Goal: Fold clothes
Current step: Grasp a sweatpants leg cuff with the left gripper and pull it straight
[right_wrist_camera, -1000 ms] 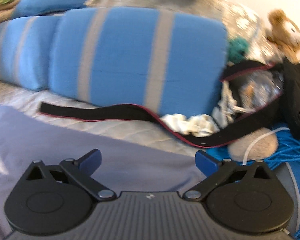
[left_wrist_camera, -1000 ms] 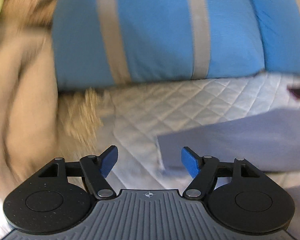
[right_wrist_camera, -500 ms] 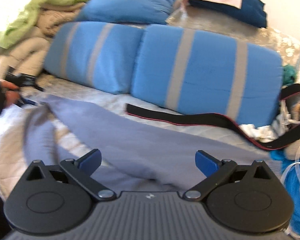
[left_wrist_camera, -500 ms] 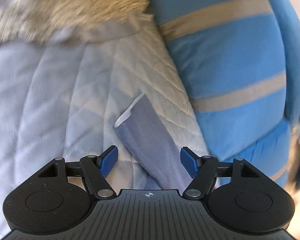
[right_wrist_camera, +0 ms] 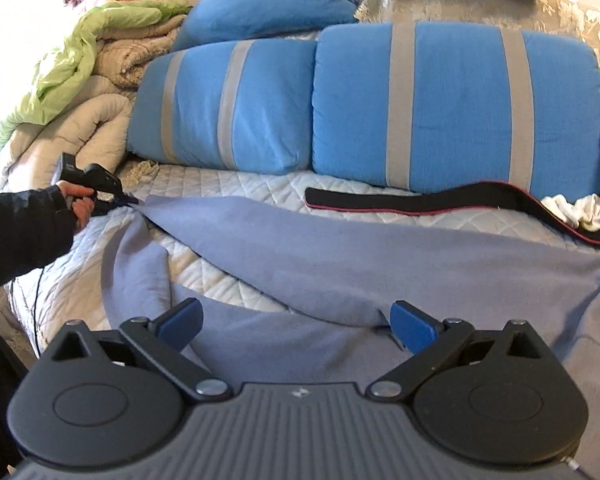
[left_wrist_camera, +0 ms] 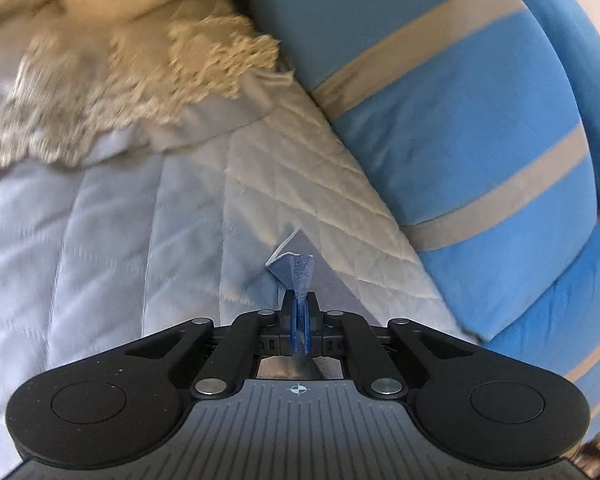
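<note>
Slippage is the risk: left gripper (left_wrist_camera: 299, 312) pinches only a corner tip of the garment (right_wrist_camera: 340, 256) spread below the striped cushions (right_wrist_camera: 456, 104); right gripper (right_wrist_camera: 296, 322) hovers apart over it, gripping nothing

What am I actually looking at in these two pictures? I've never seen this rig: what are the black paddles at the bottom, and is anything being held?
There is no robot arm. A person holds a hand-operated two-finger gripper in each hand, and each gripper carries a wide-angle camera looking forward along its fingers. The black paddles are the gripper's own body.

The left wrist view shows the left gripper shut on a corner of the lavender-grey garment. The right wrist view shows the right gripper open, hovering over the same garment and holding nothing. At the far left of that view you see the person's hand with the left gripper pinching the cloth's far end.

The garment is spread on a quilted bed cover. Behind it lean blue striped cushions; a black strap lies in front of them, and bundled blankets are piled at the left.
</note>
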`<state>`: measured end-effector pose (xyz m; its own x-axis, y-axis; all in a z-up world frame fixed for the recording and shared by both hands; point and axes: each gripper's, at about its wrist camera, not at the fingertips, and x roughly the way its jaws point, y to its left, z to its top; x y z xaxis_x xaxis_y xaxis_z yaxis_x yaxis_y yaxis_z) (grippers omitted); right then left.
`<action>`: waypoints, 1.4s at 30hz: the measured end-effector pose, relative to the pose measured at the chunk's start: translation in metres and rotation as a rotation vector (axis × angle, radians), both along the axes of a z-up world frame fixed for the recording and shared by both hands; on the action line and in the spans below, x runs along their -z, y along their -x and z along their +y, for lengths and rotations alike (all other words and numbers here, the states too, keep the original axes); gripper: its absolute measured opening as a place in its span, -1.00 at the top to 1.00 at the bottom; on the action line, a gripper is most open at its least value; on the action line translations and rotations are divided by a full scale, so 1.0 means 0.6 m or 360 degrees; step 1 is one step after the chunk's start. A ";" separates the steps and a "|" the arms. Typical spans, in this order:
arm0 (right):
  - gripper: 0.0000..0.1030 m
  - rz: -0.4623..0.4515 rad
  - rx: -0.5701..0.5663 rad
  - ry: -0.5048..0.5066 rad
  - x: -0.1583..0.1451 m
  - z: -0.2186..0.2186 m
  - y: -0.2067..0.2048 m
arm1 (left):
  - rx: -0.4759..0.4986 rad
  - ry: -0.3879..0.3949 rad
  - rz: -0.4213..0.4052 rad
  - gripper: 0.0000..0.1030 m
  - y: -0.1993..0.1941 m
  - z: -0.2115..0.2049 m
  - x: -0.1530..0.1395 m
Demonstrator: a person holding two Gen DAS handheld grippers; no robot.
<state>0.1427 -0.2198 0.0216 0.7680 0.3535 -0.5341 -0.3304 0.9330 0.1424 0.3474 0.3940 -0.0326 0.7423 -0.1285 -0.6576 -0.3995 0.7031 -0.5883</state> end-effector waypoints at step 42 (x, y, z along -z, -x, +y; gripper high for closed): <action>-1.00 -0.0027 0.0037 -0.0034 -0.003 0.001 0.018 | 0.0393 -0.0607 0.0448 0.89 0.226 -0.123 -0.123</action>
